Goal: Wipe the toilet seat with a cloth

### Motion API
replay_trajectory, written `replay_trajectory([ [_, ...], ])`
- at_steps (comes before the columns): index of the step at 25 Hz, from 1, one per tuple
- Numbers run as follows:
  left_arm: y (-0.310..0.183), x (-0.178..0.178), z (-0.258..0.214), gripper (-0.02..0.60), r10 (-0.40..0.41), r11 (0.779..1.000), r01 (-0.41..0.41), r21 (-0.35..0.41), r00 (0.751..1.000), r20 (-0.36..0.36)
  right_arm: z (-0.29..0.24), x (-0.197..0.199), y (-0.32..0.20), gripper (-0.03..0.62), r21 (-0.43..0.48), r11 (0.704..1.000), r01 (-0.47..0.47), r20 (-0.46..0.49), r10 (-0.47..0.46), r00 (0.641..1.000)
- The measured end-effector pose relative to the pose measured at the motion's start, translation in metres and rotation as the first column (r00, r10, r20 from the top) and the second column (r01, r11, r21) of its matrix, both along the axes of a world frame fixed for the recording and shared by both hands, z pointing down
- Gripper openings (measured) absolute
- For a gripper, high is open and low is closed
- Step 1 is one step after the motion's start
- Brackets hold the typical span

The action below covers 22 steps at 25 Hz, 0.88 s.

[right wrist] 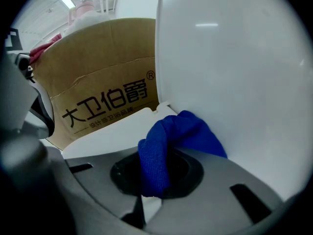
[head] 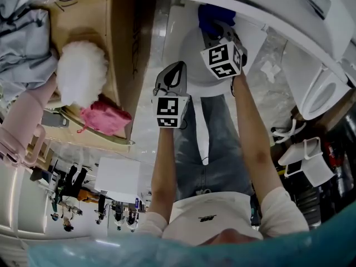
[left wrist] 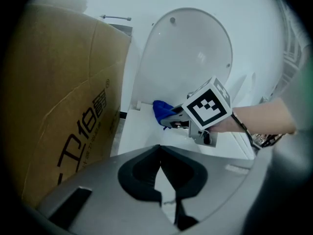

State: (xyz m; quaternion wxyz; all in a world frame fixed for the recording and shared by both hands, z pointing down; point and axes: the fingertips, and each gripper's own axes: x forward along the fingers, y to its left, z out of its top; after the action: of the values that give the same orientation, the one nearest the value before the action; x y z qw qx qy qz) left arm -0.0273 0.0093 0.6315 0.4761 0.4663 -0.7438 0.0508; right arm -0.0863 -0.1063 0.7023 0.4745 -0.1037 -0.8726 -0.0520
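Gripping blue cloth [right wrist: 183, 131] in right claw [right wrist: 152, 182], left claw [left wrist: 160, 166] closed, empty, toilet seat [right wrist: 107, 131] mostly hidden behind claws.

Even, bright light, glare on the raised toilet lid [right wrist: 234, 58]; gripper views fisheye-warped, dark-cornered, slightly soft.

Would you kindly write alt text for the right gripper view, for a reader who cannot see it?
The right tool is shut on a bunched blue cloth, held close against the raised toilet lid, which fills the right of the picture. At the left stands a brown cardboard box with dark printed characters.
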Motion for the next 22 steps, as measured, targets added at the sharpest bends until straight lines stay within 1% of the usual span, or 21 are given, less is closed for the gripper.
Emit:
replay_trajectory([
  [4, -0.011, 0.006, -0.003, 0.009, 0.019, 1.0, -0.019, 0.004, 1.0, 0.006, -0.001, 0.013, -0.018, 0.02, 0.004, 1.0, -0.029, 0.0, 0.029, 1.0],
  [13, -0.032, 0.023, -0.008, 0.009, 0.068, 0.998, -0.068, 0.012, 0.998, 0.016, 0.0, 0.051, -0.058, 0.02, 0.017, 0.992, -0.126, -0.014, 0.127, 0.992],
  [22, -0.048, 0.046, -0.011, 0.009, 0.122, 0.992, -0.123, 0.017, 0.992, 0.022, 0.002, 0.091, -0.088, 0.02, -0.011, 0.967, -0.254, -0.002, 0.254, 0.967],
])
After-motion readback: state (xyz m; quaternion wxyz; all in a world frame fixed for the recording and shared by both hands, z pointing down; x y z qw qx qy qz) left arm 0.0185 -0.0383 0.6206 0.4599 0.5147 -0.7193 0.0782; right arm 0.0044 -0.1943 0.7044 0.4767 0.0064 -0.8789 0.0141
